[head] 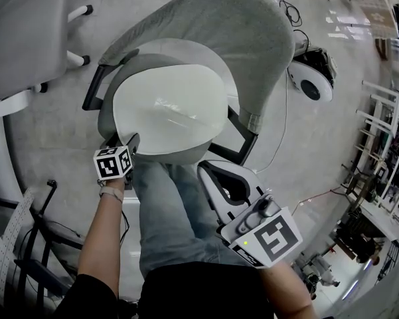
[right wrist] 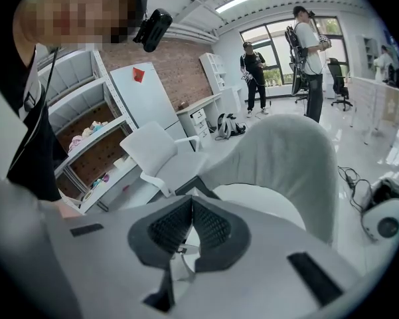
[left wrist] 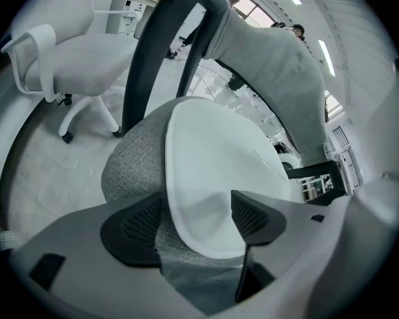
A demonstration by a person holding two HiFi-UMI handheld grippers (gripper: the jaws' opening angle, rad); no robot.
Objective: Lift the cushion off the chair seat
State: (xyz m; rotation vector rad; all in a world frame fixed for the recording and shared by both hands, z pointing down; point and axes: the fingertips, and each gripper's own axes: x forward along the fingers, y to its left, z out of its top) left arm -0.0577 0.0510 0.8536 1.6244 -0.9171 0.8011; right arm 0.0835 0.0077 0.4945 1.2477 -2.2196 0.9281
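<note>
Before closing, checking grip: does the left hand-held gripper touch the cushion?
Cannot tell. Left gripper view: the hand-held gripper open astride the cushion rim, contact unclear.

The right gripper (right wrist: 192,219), seen along its own fingers (right wrist: 169,231): the two dark ribbed faces meet at their tips, with nothing between them. Just beyond, a white cushion (right wrist: 269,206) lies on the seat of a grey chair (right wrist: 285,155), whose backrest rises behind it. At left, a second white chair (right wrist: 156,153) stands before open shelving (right wrist: 86,141). Two people (right wrist: 255,72) stand near the windows (right wrist: 279,38). A round white device (right wrist: 387,223) sits on the floor (right wrist: 358,151) at right.
</note>
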